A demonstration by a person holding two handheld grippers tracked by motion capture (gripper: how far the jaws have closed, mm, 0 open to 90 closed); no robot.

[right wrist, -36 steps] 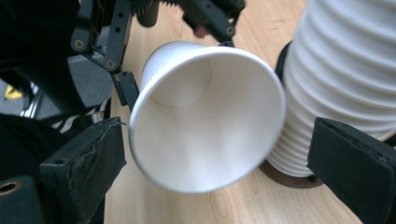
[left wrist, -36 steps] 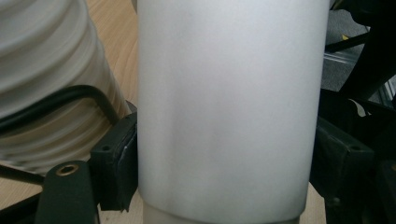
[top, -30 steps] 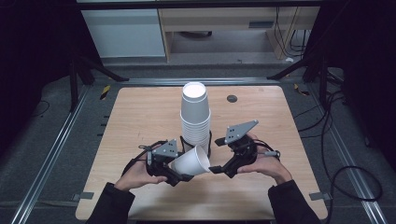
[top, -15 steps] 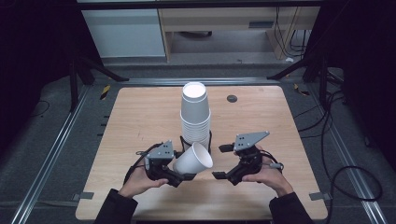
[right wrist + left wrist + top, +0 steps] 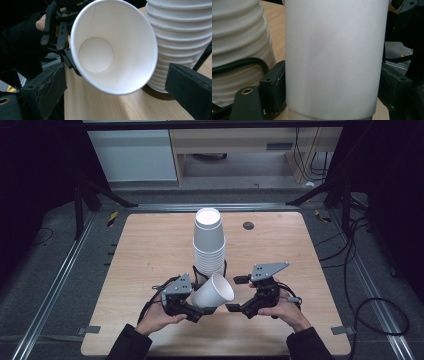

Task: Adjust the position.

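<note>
A tall stack of white paper cups [image 5: 209,242] stands upside down mid-table. Just in front of it my left gripper [image 5: 199,299] is shut on a single white cup [image 5: 214,291], held on its side with the mouth turned right. In the left gripper view that cup [image 5: 334,50] sits between the black pads [image 5: 273,83], with the stack [image 5: 237,42] at left. My right gripper [image 5: 237,294] stands open facing the mouth, its jaws just opened a little wider, touching nothing. In the right gripper view the cup's inside [image 5: 112,47] faces me, beside the stack [image 5: 180,37].
The stack rests in a dark ring holder [image 5: 157,95] with a black wire upright. A small dark disc [image 5: 248,225] lies at the back right of the wooden table [image 5: 140,250]. Cables [image 5: 370,310] trail on the floor to the right.
The right gripper has drawn back to the right and a little lower, away from the cup's rim. The left gripper still holds the cup in much the same place.
</note>
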